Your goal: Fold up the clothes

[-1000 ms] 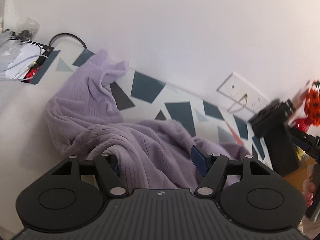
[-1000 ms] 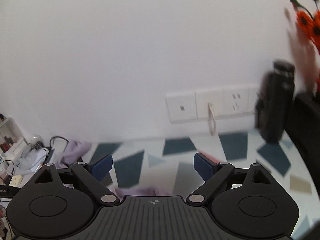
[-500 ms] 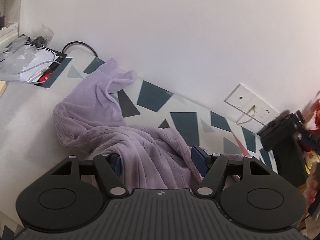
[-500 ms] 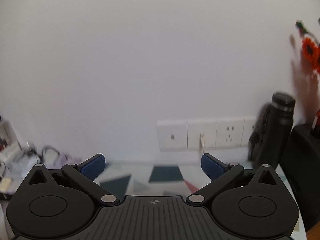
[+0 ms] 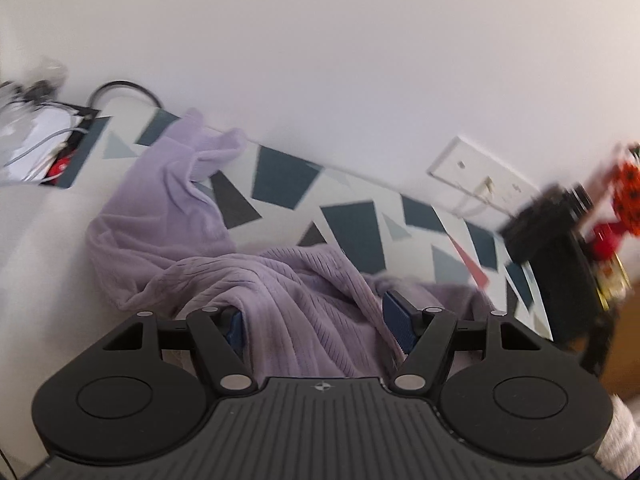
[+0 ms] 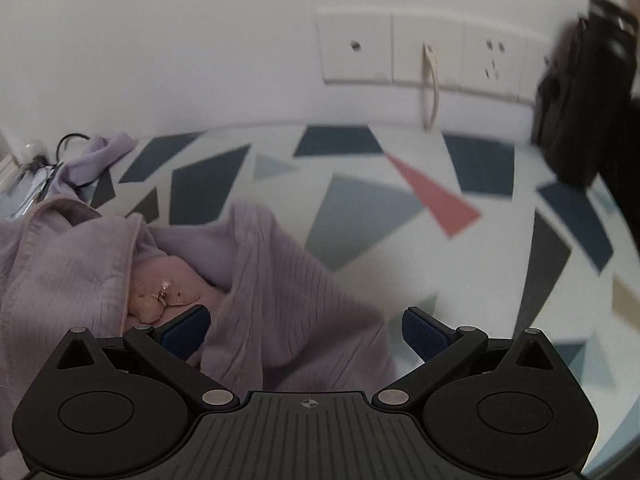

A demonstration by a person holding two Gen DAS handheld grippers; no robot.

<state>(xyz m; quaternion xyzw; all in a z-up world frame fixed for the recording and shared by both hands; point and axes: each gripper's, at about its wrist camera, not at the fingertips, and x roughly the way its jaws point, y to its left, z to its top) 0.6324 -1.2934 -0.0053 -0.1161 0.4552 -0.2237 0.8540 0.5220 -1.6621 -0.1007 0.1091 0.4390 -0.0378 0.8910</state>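
Note:
A lilac ribbed garment [image 5: 304, 300] lies crumpled on the patterned table [image 5: 280, 184], one sleeve end stretched toward the wall. My left gripper [image 5: 316, 324] is shut on a thick bunch of it, and the cloth rises in folds into the jaws. In the right wrist view the same garment [image 6: 280, 300] spreads over the lower left, with a pinkish patch and a small metal ornament [image 6: 164, 288] showing inside a fold. My right gripper [image 6: 306, 328] hangs just over it, open wide. The garment's edge lies between its fingers, and the pads do not press on it.
A black flask [image 6: 580, 100] stands at the right by the wall, with wall sockets [image 6: 420, 52] and a hanging cord behind the table. Cables and clutter [image 5: 36, 148] sit at the far left. Orange flowers [image 5: 628, 196] are at the far right.
My right gripper has dropped from facing the wall to just above the garment, and its jaws have spread wider. My left gripper holds its bunch of cloth almost unmoved.

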